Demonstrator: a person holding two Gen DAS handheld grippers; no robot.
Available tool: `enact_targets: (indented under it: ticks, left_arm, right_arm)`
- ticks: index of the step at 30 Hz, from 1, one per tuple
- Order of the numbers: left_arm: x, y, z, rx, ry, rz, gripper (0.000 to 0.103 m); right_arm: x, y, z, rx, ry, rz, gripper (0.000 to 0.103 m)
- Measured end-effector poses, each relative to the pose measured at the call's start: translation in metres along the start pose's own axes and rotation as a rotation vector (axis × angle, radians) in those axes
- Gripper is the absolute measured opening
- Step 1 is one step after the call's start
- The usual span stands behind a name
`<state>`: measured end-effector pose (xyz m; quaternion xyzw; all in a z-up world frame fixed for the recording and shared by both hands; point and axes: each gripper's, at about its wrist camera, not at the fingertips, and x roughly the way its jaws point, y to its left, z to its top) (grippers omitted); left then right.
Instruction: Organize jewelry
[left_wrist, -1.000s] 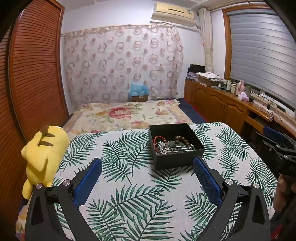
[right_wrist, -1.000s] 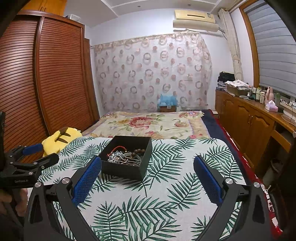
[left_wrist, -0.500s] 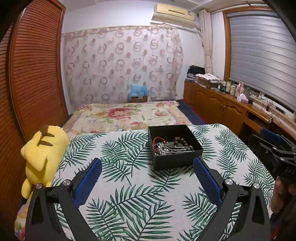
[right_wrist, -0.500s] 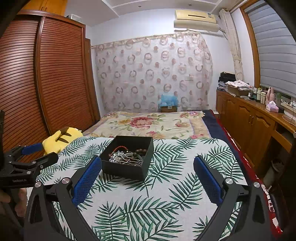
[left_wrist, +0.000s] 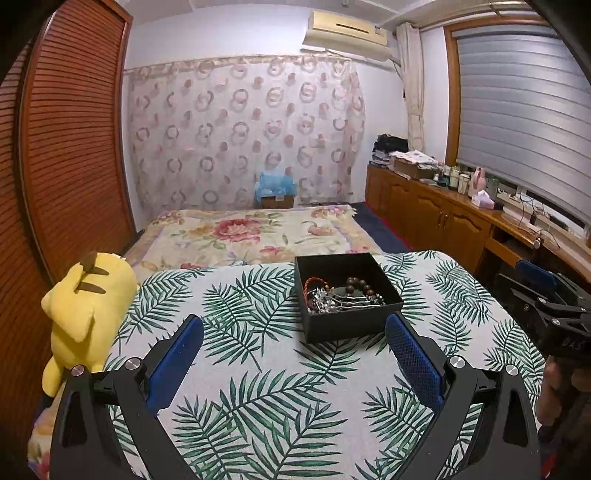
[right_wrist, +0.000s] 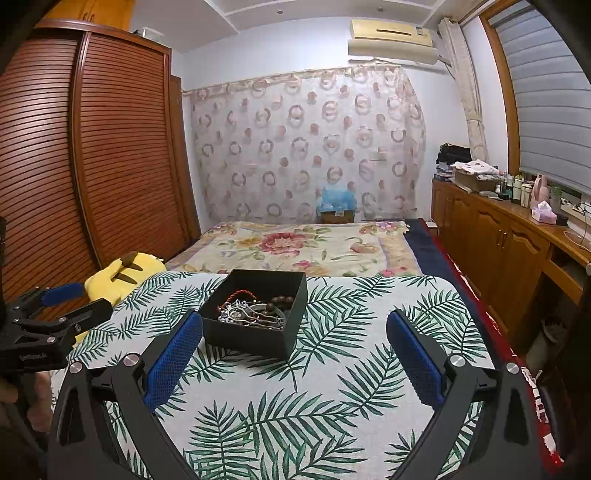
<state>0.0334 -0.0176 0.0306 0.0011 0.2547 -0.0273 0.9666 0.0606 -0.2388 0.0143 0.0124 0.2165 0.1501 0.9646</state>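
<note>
A palm-leaf cloth (left_wrist: 258, 387) covered the table, and both the left gripper (left_wrist: 293, 354) and right gripper (right_wrist: 294, 352) hung over it, spread wide and empty. Over the last second they had barely drifted. Just ahead, the black box (left_wrist: 347, 325) held a jewelry tangle (left_wrist: 341, 295), sorted or not I couldn't judge.

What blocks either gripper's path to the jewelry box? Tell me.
Nothing visible. Only bare leaf-print cloth lies between the open left gripper and the black box, and likewise for the open right gripper. The box has no lid.
</note>
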Motion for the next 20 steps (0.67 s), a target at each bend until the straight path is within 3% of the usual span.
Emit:
enact_targets:
  ticks: [20]
  left_arm:
    - [-0.0015, 0.0006, 0.0012, 0.000, -0.004, 0.001, 0.095]
  right_arm:
    - [0.0023, 0.0039, -0.0005, 0.000, -0.001, -0.001, 0.100]
